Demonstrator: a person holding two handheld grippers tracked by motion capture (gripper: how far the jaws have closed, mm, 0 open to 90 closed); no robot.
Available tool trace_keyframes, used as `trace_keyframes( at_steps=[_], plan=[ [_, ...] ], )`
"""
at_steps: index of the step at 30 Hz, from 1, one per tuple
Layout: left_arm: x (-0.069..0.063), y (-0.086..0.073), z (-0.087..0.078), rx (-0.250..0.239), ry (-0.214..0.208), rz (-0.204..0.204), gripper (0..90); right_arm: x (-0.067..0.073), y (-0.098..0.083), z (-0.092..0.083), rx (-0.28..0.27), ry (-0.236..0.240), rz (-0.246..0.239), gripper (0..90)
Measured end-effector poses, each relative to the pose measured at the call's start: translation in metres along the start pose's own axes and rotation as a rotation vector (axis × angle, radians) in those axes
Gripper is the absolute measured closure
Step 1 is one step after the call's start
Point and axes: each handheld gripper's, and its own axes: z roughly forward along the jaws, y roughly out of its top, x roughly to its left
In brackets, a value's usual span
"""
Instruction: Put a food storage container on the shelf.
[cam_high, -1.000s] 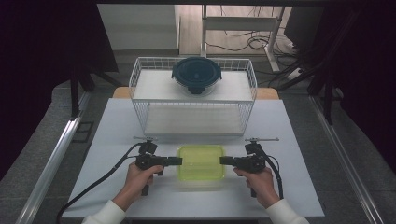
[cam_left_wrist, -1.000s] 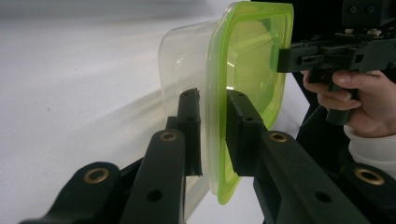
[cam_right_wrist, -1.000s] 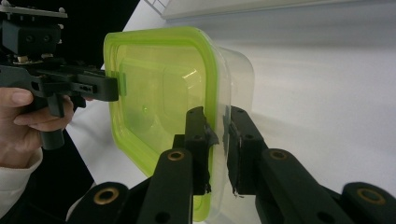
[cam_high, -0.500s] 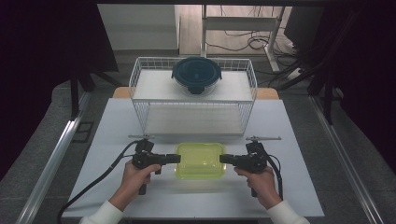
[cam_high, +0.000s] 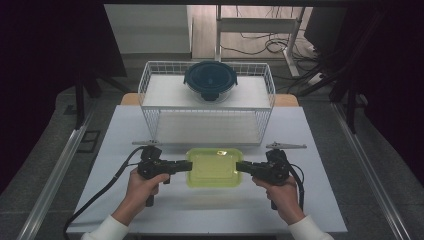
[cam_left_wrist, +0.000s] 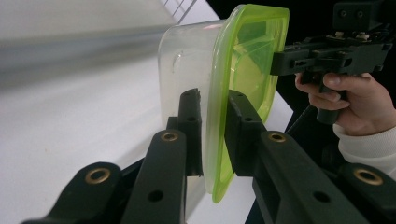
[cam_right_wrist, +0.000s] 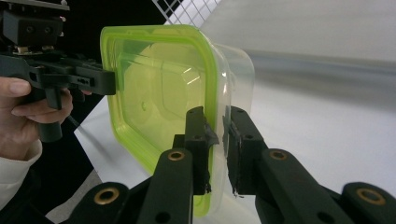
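Observation:
A clear rectangular container with a lime-green lid (cam_high: 213, 167) hangs level just above the white table (cam_high: 125, 130), in front of the wire rack. My left gripper (cam_high: 189, 165) is shut on its left end, and my right gripper (cam_high: 239, 166) on its right end. In the left gripper view the jaws (cam_left_wrist: 212, 100) pinch the lid rim and the clear wall of the container (cam_left_wrist: 243, 70), with the right gripper (cam_left_wrist: 280, 63) at the far end. The right gripper view shows its jaws (cam_right_wrist: 215, 116) clamped on the container (cam_right_wrist: 159, 93) the same way, with the left gripper (cam_right_wrist: 109, 81) opposite.
A white wire rack (cam_high: 150, 100) stands at the back of the table. A round glass bowl with a dark blue lid (cam_high: 210, 80) sits on its top shelf. Cables trail from both grippers toward the table's front edge.
Both grippers have risen together with the container held between them, and it now sits a little nearer the rack in the high view. The grips are unchanged.

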Motion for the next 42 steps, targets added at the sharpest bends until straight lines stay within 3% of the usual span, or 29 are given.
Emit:
trace_keyframes(
  at_steps=[4, 15, 18, 27, 42],
  plan=[
    [-0.005, 0.003, -0.003, -0.007, 0.006, 0.023, 78.1, 0.007, 0.005, -0.006, -0.023, -0.01, -0.036, 79.1],
    [-0.014, 0.022, -0.014, -0.027, 0.016, 0.052, 78.2, 0.015, 0.021, -0.011, -0.056, -0.01, -0.068, 79.1],
    [-0.017, 0.029, -0.018, -0.044, 0.011, 0.051, 78.2, 0.017, 0.028, -0.012, -0.065, -0.003, -0.072, 79.1],
    [-0.03, 0.057, -0.031, -0.074, 0.028, 0.109, 78.3, 0.028, 0.053, -0.021, -0.101, -0.006, -0.112, 79.2],
    [-0.035, 0.083, -0.04, -0.091, 0.021, 0.116, 78.6, 0.036, 0.082, -0.029, -0.139, -0.002, -0.138, 79.2]
  ],
)
